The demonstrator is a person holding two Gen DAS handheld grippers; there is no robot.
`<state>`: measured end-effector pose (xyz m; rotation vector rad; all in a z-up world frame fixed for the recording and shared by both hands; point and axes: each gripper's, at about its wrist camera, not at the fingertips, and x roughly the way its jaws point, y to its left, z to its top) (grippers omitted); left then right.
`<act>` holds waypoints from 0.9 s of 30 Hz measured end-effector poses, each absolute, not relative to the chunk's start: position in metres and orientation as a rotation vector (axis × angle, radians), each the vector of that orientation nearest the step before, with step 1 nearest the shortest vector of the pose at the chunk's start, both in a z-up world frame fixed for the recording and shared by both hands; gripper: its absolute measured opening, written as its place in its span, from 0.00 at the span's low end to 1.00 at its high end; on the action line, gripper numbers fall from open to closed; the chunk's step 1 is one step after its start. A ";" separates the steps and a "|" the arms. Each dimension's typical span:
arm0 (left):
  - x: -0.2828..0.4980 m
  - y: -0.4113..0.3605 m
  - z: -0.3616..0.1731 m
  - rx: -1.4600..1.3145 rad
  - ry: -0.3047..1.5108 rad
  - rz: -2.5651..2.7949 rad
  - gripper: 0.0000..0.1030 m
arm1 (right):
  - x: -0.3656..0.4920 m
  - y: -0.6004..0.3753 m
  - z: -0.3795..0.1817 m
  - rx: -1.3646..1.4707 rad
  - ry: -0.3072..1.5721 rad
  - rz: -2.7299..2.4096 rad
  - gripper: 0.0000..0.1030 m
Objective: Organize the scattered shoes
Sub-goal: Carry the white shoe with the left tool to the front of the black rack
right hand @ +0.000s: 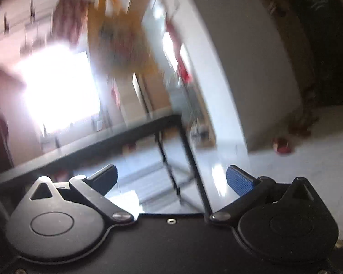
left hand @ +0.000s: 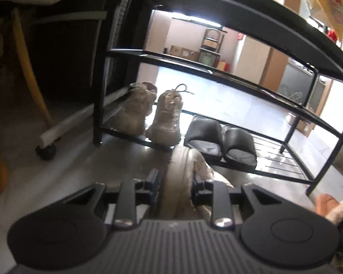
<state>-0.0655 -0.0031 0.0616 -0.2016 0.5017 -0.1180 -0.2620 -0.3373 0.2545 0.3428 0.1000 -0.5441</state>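
Observation:
In the left wrist view my left gripper (left hand: 176,182) is shut on a beige shoe (left hand: 183,178), held on its side with the sole edge up, just in front of the black shoe rack (left hand: 217,70). On the rack's bottom shelf stand two beige sneakers (left hand: 148,114) at the left and a pair of black slides (left hand: 219,141) beside them. In the blurred right wrist view my right gripper (right hand: 171,180) is open and empty, pointing at the rack's right end (right hand: 185,137).
A chair leg on a castor (left hand: 45,150) and a wooden leg (left hand: 29,68) stand left of the rack. A brown fur-lined slipper (left hand: 333,207) lies on the floor at the lower right. A red object (right hand: 282,146) sits on the floor by the white wall.

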 end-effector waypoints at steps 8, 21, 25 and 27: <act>-0.040 -0.046 0.022 -0.130 0.477 -0.094 0.28 | -0.186 -0.354 0.188 0.397 0.331 -0.415 1.00; -0.070 -0.089 -0.041 0.033 0.617 -0.132 0.95 | -0.146 -0.345 0.115 0.525 0.582 -0.289 1.00; -0.080 -0.079 -0.019 0.089 0.578 -0.053 0.97 | -0.141 -0.340 0.099 0.611 0.637 -0.231 1.00; -0.082 -0.064 0.001 0.032 0.556 -0.066 0.97 | -0.139 -0.337 0.091 0.654 0.664 -0.201 1.00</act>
